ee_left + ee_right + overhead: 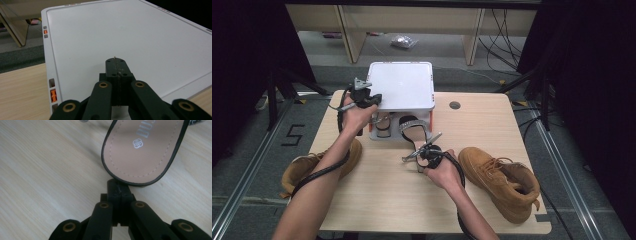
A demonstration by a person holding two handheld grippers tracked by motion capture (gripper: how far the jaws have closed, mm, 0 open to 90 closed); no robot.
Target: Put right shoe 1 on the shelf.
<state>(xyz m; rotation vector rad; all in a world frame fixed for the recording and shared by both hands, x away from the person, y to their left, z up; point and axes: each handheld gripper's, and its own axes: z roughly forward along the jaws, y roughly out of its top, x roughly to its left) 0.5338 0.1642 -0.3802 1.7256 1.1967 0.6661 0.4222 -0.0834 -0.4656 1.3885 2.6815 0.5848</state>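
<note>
1. The right claw [412,156] has its jaws pressed together on the edge of the sandal [142,152]; in the right gripper view the tips meet right at the rounded end of the sole, so the thin rim looks pinched between them
2. The sandal lies just ahead of that claw, its long axis running away from the tips toward the white box [401,86]; in the high view its far, strapped part sits at the open front of the box, beside a second sandal [383,126] already inside
3. The left claw [117,72] is fully closed with nothing between its jaws; it rests on or hovers just over the flat lid near the box's front left corner, and contact cannot be told
4. The right hand [443,171] is the nearer one to the sandal; the left hand [354,116] looks placed to steady the box
5. A push straight along the sole's axis would likely carry the shoe under the lid; the gap beside the other sandal looks narrow
6. Room: bare tabletop [382,195] lies behind and left of the right hand; a tan boot [502,180] lies close to its right, another boot [319,167] at the left edge under the left forearm
</note>
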